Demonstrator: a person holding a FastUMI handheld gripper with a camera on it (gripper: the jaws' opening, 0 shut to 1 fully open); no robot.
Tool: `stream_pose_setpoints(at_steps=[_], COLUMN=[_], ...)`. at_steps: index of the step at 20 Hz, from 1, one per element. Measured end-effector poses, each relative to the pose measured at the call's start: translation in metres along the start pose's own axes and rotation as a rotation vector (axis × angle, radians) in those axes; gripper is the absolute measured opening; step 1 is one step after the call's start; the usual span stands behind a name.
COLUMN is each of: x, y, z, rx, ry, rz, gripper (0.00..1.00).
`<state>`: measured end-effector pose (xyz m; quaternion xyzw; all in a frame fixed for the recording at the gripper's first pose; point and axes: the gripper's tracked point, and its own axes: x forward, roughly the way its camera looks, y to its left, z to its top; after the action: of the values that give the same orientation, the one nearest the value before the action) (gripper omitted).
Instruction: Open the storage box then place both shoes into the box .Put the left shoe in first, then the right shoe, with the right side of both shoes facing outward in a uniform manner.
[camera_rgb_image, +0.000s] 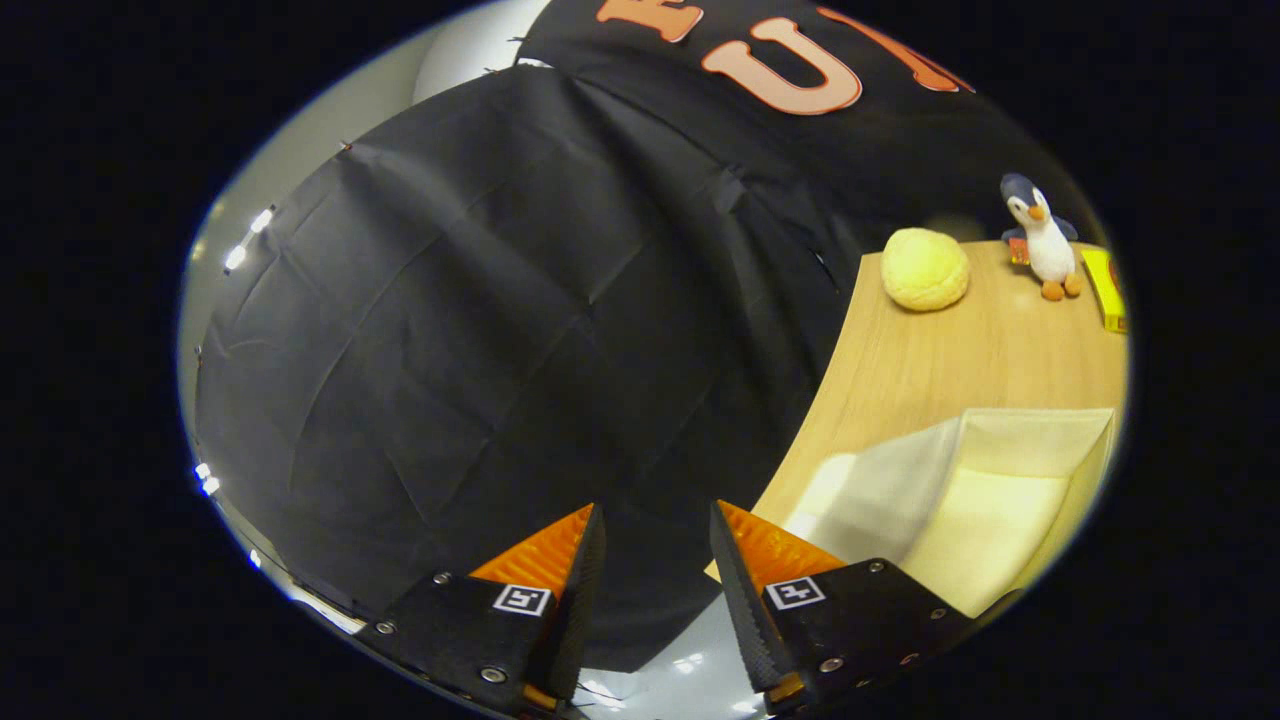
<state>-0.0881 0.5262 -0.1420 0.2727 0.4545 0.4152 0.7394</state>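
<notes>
The gripper (652, 560) is seen at the bottom centre of the frame, fingers parted with a clear gap, nothing held between them. It is aimed mostly at the black cloth wall (500, 330), which takes up the centre and left of the frame; the wooden table (930, 370) is set off to the right, its curved edge running from upper right down to the right finger.

The storage box (1000, 490), pale cream, sits in the lower right of the frame, just beyond the right finger, close to the table's near edge. A light flap or lid panel is seen angled on its left side; whether the box is fully open cannot be told. Shoes cannot be pointed to here.

At the upper right, a yellow round plush (925, 268), a toy penguin (1045, 240) and a yellow box (1105, 290) are parked along the table's far side, well apart from the storage box, probably as clutter kept out of the work zone.

Bare tabletop between box and toys is judged enough for approach; a turn toward the right is likely needed first.
</notes>
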Motion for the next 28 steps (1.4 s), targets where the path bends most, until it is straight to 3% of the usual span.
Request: stream_pose_setpoints(at_steps=[7, 11, 22, 27, 28], x=[-0.09, -0.141, -0.229, -0.235, -0.233], y=[-0.094, -0.165, -0.356, -0.407, -0.415], z=[-0.001, -0.004, -0.091, -0.132, -0.134], rx=[-0.215, -0.288, -0.167, -0.134, -0.121], ry=[-0.055, -0.097, 0.028, 0.091, 0.086], rz=[-0.16, -0.337, -0.729, -0.82, -0.831], gripper=[0.81, 0.86, 0.85, 0.81, 0.77])
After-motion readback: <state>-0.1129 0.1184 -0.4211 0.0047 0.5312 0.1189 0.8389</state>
